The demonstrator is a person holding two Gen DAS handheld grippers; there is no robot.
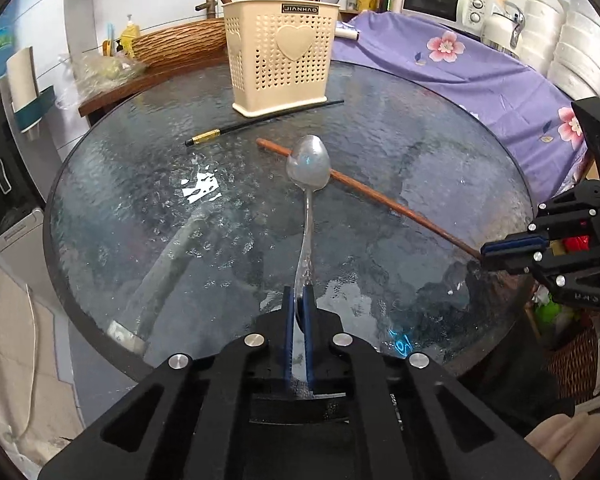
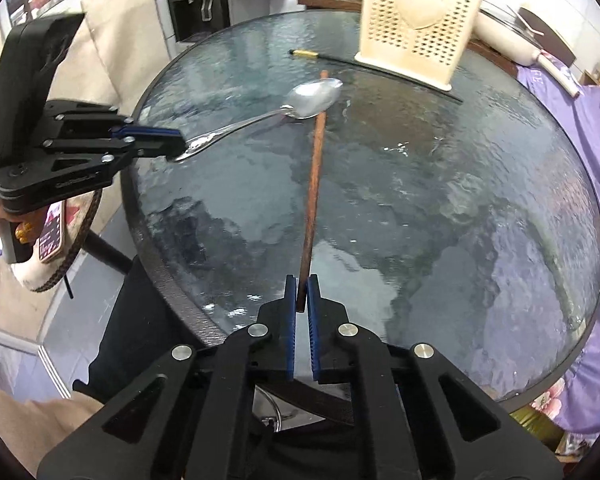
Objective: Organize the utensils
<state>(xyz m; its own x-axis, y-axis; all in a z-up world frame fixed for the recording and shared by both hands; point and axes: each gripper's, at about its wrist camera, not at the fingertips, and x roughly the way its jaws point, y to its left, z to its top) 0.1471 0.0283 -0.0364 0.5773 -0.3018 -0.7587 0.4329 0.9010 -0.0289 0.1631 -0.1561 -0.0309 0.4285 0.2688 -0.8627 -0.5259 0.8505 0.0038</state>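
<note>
Your left gripper (image 1: 299, 300) is clamped on the handle end of the shiny steel spoon (image 1: 309, 164): stiff, slick, bowl-heavy, so it may swivel. Your right gripper (image 2: 301, 294) pinches the tip of the long reddish-brown wooden chopstick (image 2: 315, 168), light and rigid. Both reach over the round rippled-glass table (image 1: 120, 208), crossing near the spoon's bowl, short of the cream perforated plastic utensil holder (image 1: 280, 60).

Round glass table (image 1: 148, 208), dark rim. Cream perforated utensil holder (image 1: 280, 60) stands at far side; black chopstick (image 1: 260, 122) lies just before it.
</note>
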